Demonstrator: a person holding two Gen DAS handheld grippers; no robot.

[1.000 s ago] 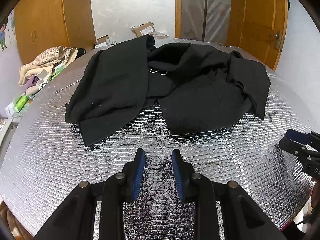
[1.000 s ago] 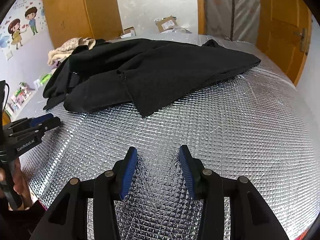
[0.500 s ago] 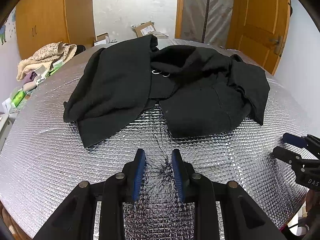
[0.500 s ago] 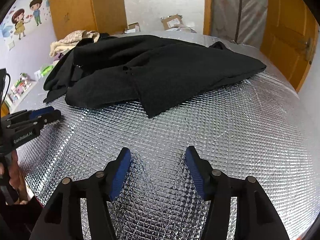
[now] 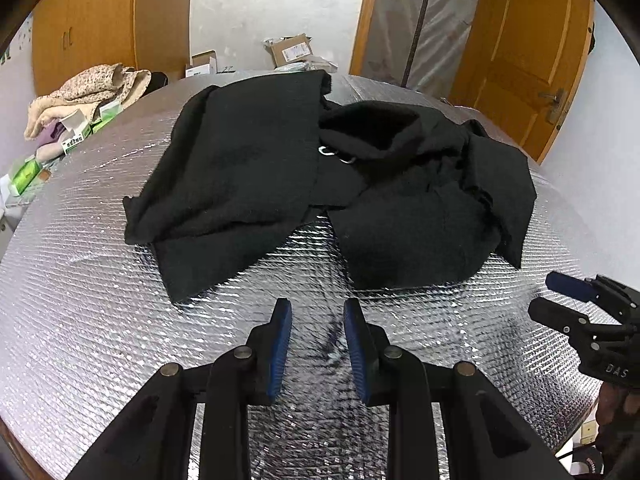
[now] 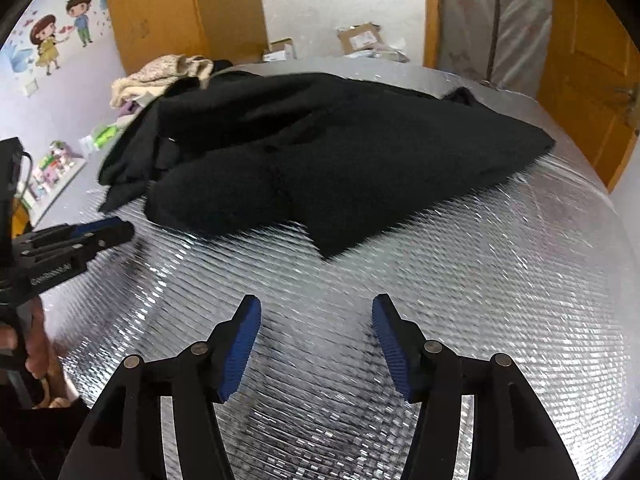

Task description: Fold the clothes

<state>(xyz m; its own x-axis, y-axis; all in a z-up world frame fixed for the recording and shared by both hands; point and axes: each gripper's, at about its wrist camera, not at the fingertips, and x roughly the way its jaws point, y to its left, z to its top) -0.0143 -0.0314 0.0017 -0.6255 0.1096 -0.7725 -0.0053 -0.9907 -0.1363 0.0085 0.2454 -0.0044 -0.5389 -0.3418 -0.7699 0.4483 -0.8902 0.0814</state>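
A crumpled black garment point(image 5: 320, 184) lies in a heap on the silver quilted table point(image 5: 80, 320); it also shows in the right wrist view point(image 6: 340, 160). A small metal ring point(image 5: 338, 155) shows near its middle. My left gripper point(image 5: 317, 312) is open and empty, above the table just short of the garment's near edge. My right gripper point(image 6: 316, 312) is open wide and empty, short of the garment's near corner. Each gripper also shows in the other's view: the right one point(image 5: 560, 296) and the left one point(image 6: 104, 228).
A beige cloth pile point(image 5: 88, 92) and small boxes point(image 5: 28, 168) sit off the table's far left. Cardboard boxes point(image 5: 288, 48) lie on the floor behind. Wooden doors point(image 5: 520, 52) and a wardrobe point(image 5: 100, 20) stand at the back.
My right gripper has opened wider and moved closer to the garment. My left gripper has also edged toward the garment.
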